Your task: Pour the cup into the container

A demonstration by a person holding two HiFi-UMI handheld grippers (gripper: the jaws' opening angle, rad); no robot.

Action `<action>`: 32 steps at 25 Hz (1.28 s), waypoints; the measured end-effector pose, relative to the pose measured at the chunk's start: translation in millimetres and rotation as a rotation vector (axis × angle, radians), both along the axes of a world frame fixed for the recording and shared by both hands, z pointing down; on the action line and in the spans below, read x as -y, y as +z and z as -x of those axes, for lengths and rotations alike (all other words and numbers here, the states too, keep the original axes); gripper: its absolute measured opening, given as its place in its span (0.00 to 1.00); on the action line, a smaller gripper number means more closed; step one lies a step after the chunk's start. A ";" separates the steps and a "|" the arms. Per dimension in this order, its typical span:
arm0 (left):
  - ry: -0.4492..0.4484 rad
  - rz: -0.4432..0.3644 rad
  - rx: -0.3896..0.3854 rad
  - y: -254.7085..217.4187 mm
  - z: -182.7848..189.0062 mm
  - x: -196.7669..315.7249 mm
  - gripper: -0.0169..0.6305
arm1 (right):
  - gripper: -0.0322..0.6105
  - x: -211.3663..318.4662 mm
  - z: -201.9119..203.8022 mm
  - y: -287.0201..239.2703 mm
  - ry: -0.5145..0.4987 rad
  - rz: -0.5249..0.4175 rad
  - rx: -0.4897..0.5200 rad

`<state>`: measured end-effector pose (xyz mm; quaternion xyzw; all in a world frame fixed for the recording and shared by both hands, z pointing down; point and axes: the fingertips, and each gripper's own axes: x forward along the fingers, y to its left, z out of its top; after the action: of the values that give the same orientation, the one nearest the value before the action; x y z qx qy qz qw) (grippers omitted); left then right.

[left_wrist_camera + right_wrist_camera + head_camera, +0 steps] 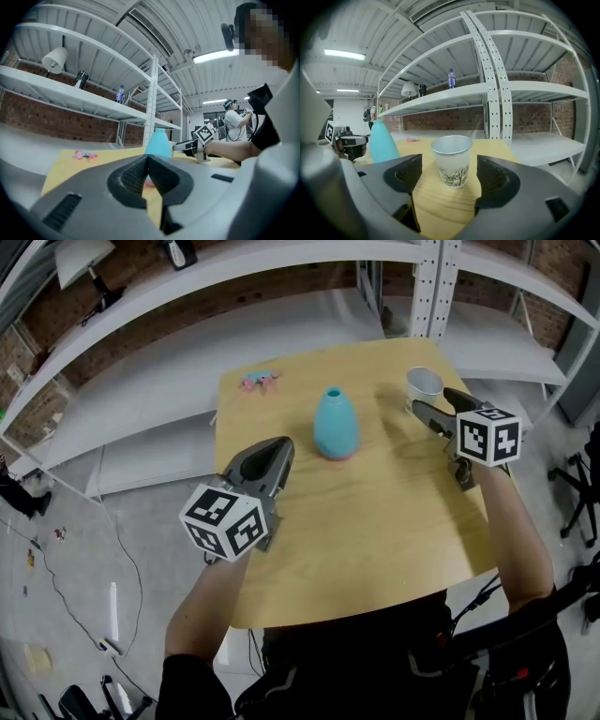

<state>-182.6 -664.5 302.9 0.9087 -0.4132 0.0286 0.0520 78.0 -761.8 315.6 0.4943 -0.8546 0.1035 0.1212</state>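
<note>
White tree-printed cup (451,159) stands untouched just ahead of right gripper (442,407), fingers spread wide.
Risk: off-centre closing could tip it before the teal bottle-shaped container (335,424); left gripper (281,448) fingers together, empty.

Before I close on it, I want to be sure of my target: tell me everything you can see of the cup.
The cup is a small frosted-white tumbler that tapers downward, with a dark branch-like print near its base. It stands upright near the far right corner of the wooden table, its contents hidden. It sits between the open jaws of the right hand-held gripper, a gap on each side; only the table touches it.
</note>
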 end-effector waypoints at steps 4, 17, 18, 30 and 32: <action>-0.004 -0.010 0.004 2.9 0.1 6.4 0.01 | 0.59 11.4 3.9 8.1 -0.008 0.009 -0.013; -0.050 0.006 0.075 11.5 7.5 24.8 0.01 | 0.59 30.2 15.3 12.3 -0.041 0.003 0.013; -0.044 0.004 0.074 11.5 6.3 24.6 0.01 | 0.58 31.1 15.2 12.3 -0.039 0.002 0.013; 0.004 -0.001 0.069 12.4 -1.1 21.4 0.01 | 0.51 24.4 21.5 7.1 -0.051 -0.008 -0.032; 0.010 -0.001 0.070 11.9 -1.6 20.5 0.01 | 0.51 17.8 30.3 -1.4 -0.073 -0.028 -0.069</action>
<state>-181.0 -685.0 314.8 0.9093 -0.4101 0.0604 0.0370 47.7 -779.6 314.2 0.4676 -0.8688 0.0699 0.1473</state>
